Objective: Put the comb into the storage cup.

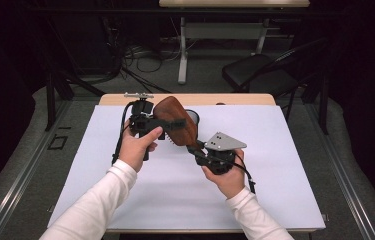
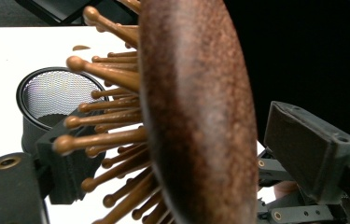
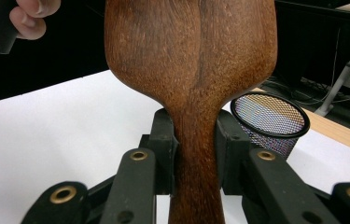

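The right gripper (image 3: pixel 196 154) is squeezing the brush (image 1: pixel 175 120) handle tight. The left gripper (image 1: pixel 167 125) jaws are sitting wide around the brush head, not pressing yet. They should be closing gently, near the cup (image 3: pixel 270 122) at middle right.

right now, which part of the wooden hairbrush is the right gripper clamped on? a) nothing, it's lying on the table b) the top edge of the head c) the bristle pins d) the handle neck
d: in the right gripper view the right gripper has its two black pads pressed on either side of the narrow handle of the wooden hairbrush, just below the wide head.
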{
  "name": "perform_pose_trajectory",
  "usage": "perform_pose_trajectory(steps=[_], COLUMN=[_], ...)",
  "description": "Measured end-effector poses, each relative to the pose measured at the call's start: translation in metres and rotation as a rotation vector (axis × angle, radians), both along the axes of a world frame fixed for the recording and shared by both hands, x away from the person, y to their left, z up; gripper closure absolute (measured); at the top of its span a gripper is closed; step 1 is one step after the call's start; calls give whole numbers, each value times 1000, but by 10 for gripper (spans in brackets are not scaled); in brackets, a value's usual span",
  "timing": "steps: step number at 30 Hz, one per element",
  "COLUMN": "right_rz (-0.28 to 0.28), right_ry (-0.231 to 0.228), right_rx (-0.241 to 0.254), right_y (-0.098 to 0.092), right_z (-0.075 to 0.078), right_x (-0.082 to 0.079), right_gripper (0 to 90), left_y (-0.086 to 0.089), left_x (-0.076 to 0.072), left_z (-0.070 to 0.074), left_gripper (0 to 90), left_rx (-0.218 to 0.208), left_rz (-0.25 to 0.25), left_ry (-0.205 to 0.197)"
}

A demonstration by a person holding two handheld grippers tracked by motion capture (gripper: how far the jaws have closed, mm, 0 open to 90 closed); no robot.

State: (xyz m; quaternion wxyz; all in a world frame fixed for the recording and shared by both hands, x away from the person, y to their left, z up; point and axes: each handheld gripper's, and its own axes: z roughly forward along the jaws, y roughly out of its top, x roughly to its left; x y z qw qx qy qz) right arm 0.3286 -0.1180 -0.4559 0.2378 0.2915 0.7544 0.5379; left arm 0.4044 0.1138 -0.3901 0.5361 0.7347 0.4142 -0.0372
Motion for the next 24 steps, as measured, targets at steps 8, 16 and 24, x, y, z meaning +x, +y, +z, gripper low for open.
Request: perform_pose_trajectory(steps=[8,16,24], right_rz=[-1,3,3], right_ry=[-2,-4,-7], right_rx=[4,1,-1], right_y=[0,1,2], right_z=[0,0,0], right_x=[-1,-1,-2], right_gripper=[719,718,718], left_y=[-1,-4,-4], left_x=[1,1,0], left_z=[-1,-3,-2], left_gripper=[150,161,245], left_rx=[-4,11,3], left_rz=[-4,-15,-16], left_ry=[12,20,5])
